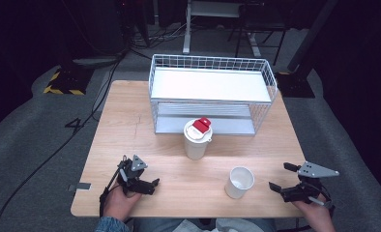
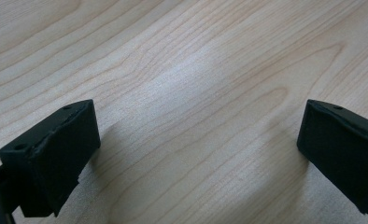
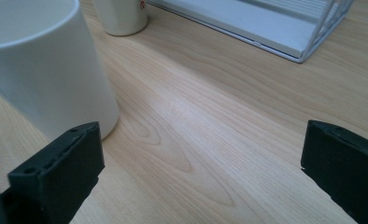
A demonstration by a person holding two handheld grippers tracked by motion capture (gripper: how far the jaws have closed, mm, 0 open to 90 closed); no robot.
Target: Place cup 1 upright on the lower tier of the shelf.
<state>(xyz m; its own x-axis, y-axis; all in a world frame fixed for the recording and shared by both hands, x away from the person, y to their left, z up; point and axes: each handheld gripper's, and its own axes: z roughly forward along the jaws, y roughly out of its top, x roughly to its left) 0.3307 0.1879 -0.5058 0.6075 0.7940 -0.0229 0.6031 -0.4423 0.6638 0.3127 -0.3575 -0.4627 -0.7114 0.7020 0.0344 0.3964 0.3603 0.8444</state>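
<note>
Low in the frame, left gripper (image 1: 149,185) and right gripper (image 1: 279,177) both gape, empty; open cup (image 1: 239,182) between; lidded cup (image 1: 197,138) behind.

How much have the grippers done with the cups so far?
Nothing looks done yet. The lidded cup stands upright with its red-topped lid on, in front of the wire rack. The open cup stands apart from it and looks empty. Nothing is in hand: the left gripper and right gripper are both open, low near the table. All the handling is probably still left.
</note>
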